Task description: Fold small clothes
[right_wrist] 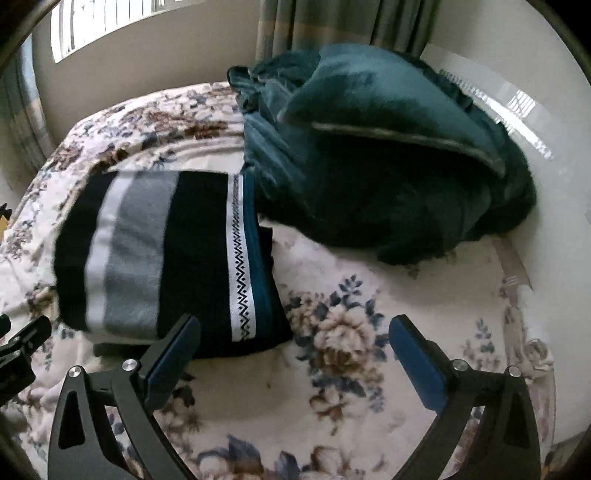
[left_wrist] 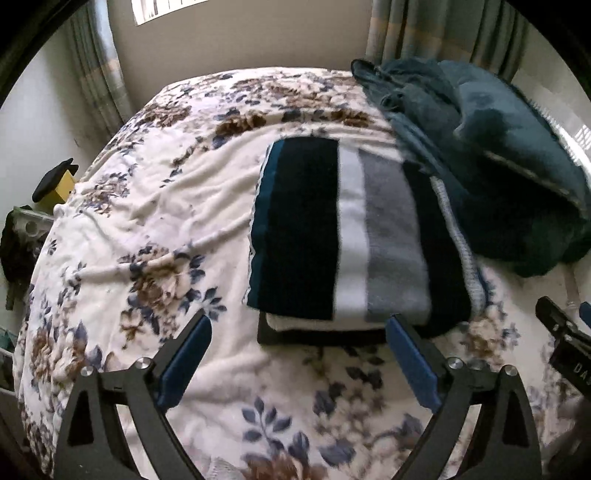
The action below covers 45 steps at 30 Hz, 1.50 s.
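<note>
A folded striped garment (left_wrist: 351, 236), black, white, grey and teal with a zigzag band, lies flat on the floral bedspread (left_wrist: 147, 206). It also shows in the right wrist view (right_wrist: 166, 258). My left gripper (left_wrist: 299, 332) is open and empty, just short of the garment's near edge. My right gripper (right_wrist: 295, 332) is open and empty, over the bedspread (right_wrist: 351, 350) at the garment's right near corner. The right gripper's body shows at the left wrist view's right edge (left_wrist: 565, 339).
A dark teal plush blanket (left_wrist: 480, 155) is heaped right of the garment, touching it, and shows in the right wrist view (right_wrist: 388, 158). Curtains (left_wrist: 443, 33) and a wall stand behind the bed. A yellow and black object (left_wrist: 55, 184) sits off the bed's left edge.
</note>
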Each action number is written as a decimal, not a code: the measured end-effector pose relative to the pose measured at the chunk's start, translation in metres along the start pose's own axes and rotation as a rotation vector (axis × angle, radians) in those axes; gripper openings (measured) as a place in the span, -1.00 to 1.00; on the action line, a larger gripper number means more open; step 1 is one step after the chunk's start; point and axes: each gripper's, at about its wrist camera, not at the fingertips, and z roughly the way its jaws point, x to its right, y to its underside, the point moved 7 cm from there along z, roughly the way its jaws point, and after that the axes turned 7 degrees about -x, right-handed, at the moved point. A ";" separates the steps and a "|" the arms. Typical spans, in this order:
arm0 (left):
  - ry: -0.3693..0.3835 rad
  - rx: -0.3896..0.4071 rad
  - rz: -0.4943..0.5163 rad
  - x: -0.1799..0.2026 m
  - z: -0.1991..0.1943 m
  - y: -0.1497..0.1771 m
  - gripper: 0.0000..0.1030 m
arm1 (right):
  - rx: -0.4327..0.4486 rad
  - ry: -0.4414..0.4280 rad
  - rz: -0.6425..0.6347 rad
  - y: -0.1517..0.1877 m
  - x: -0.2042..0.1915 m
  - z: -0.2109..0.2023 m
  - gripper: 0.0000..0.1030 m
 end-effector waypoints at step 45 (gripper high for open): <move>-0.054 0.297 -0.036 0.035 -0.422 0.144 1.00 | 0.317 -0.136 -0.075 0.127 0.140 -0.516 1.00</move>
